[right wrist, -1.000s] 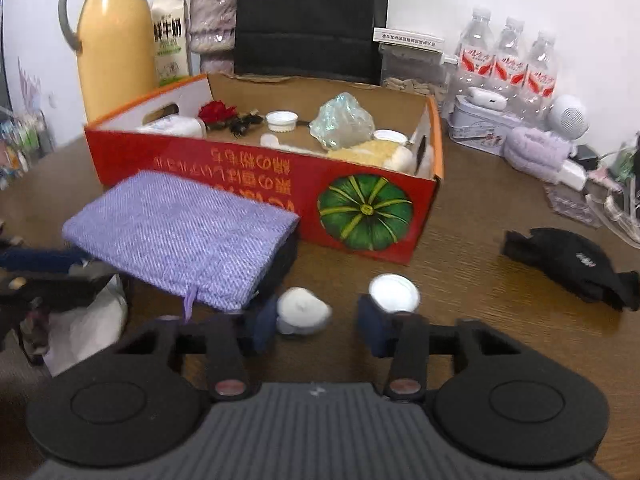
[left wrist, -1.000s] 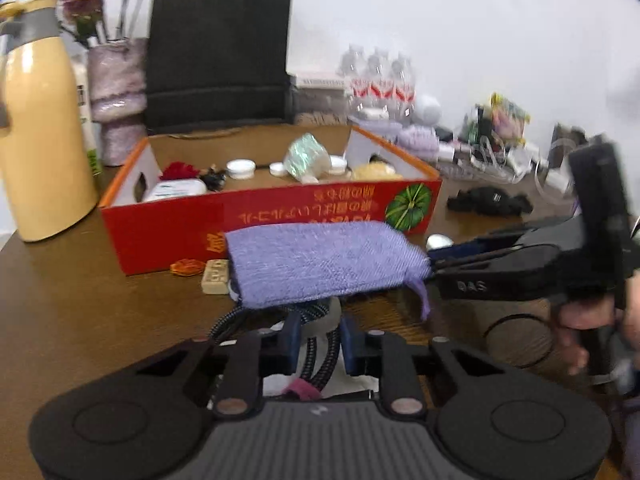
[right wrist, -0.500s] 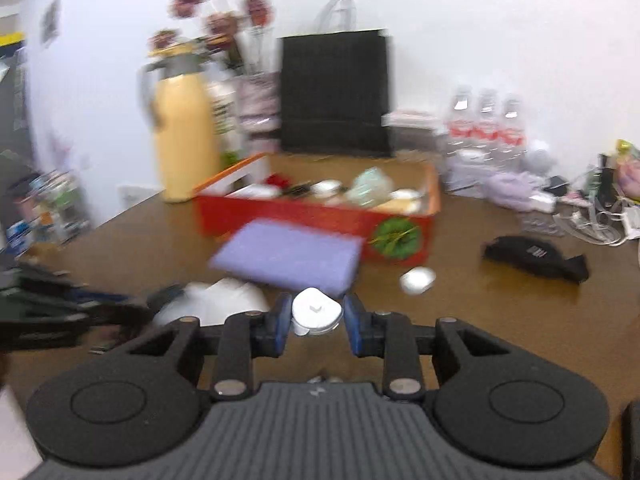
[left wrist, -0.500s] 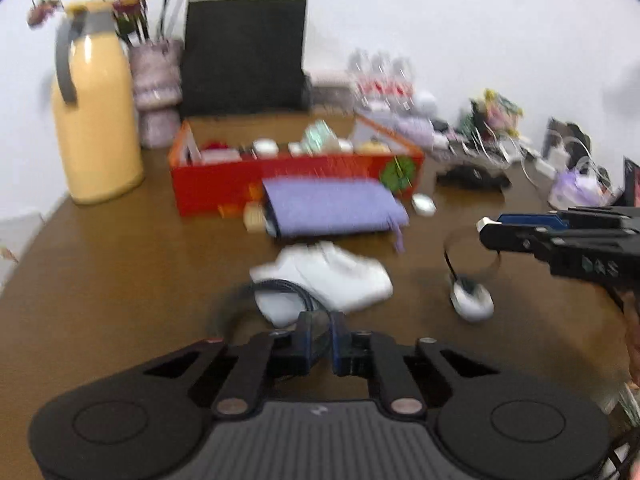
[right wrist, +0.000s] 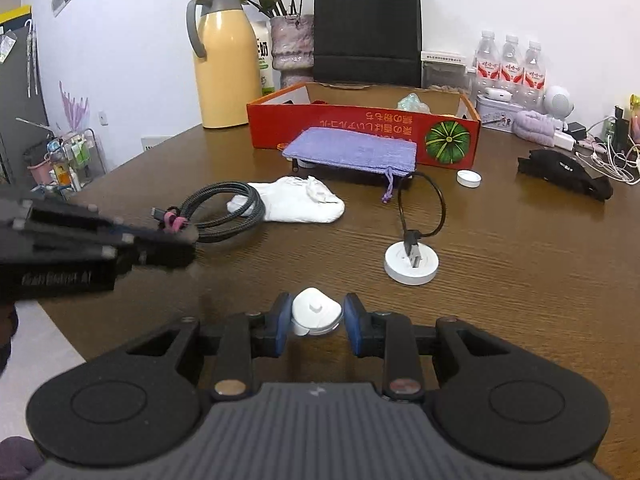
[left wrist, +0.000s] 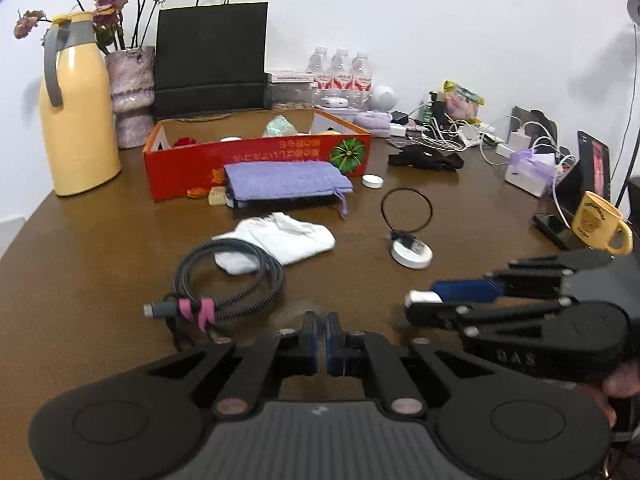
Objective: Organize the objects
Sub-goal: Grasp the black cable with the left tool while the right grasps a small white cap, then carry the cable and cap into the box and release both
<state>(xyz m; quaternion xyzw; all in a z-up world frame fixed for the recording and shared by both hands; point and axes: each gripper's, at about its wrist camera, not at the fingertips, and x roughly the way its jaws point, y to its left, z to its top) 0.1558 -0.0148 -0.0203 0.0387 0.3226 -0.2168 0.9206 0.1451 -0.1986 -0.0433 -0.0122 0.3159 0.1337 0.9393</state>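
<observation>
My right gripper (right wrist: pixel 316 322) is shut on a small white rounded plastic piece (right wrist: pixel 316 314), held low over the near table edge; it shows from the side in the left wrist view (left wrist: pixel 424 304). My left gripper (left wrist: pixel 322 336) is shut and empty, near the table front. On the brown table lie a coiled dark cable (left wrist: pixel 236 276), a white cloth (left wrist: pixel 280 236), a purple pouch (left wrist: pixel 284 180), a white round charger puck with a black cable (left wrist: pixel 411 254) and a small white lid (left wrist: pixel 372 181). A red cardboard box (left wrist: pixel 256 156) holding small items stands behind them.
A yellow thermos (left wrist: pixel 76 120), a vase of dried flowers (left wrist: pixel 132 92), a black paper bag (left wrist: pixel 210 56) and water bottles (left wrist: pixel 340 72) line the back. A black strap (left wrist: pixel 426 159), tangled chargers (left wrist: pixel 460 136) and a yellow mug (left wrist: pixel 598 222) are at the right.
Both grippers have pulled back from the red box toward the near table edge. The right gripper closed on the white piece and carried it back. The left gripper came away empty.
</observation>
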